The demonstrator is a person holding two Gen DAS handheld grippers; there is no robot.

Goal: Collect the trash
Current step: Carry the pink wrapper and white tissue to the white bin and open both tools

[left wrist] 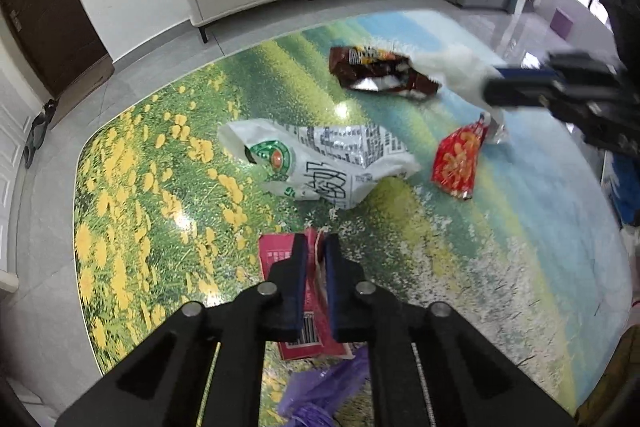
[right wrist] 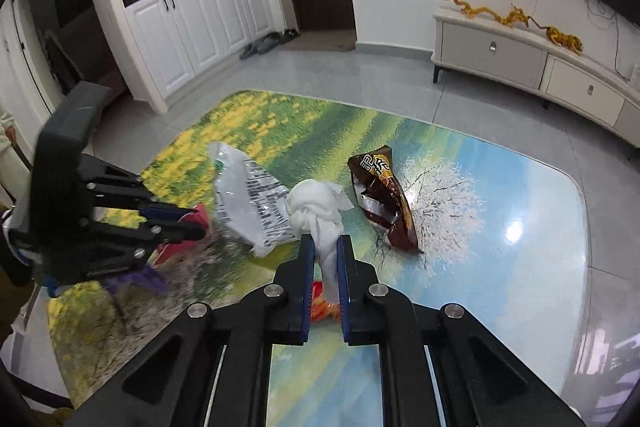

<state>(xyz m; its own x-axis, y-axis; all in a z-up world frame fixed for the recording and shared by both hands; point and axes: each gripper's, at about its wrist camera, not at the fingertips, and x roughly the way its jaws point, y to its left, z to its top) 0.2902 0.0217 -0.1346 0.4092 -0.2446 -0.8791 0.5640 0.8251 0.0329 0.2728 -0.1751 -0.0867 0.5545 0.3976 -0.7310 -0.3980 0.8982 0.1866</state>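
Here, both grippers carry litter above a flower-printed counter (left wrist: 168, 187). The right gripper (right wrist: 325, 247) has its jaws closed on the twisted tail of a white tissue (right wrist: 316, 207); the crumpled head of the tissue bulges beyond the jaw tips at frame centre, so the wad hangs clear of the surface, apparently lifted for disposal. In the left wrist view the left gripper (left wrist: 315, 247) pinches a red packet (left wrist: 280, 255) at lower centre, jaws closed on what looks like its upper edge, with the packet's body spreading below and to the left of them. A purple bag (left wrist: 320, 391) lies directly beneath, at the bottom of the frame, likely the collecting bag, which would explain why the packet is held just there.

Three wrappers remain flat on the counter: a white bag (left wrist: 320, 163) at centre, a brown bag (left wrist: 376, 73) in the upper right, and a small red wrapper (left wrist: 458, 159) to the right of centre. In the right wrist view the brown bag sits just right of the held tissue and the white bag just left of it, both outside the jaws. All three appear yet to be collected.
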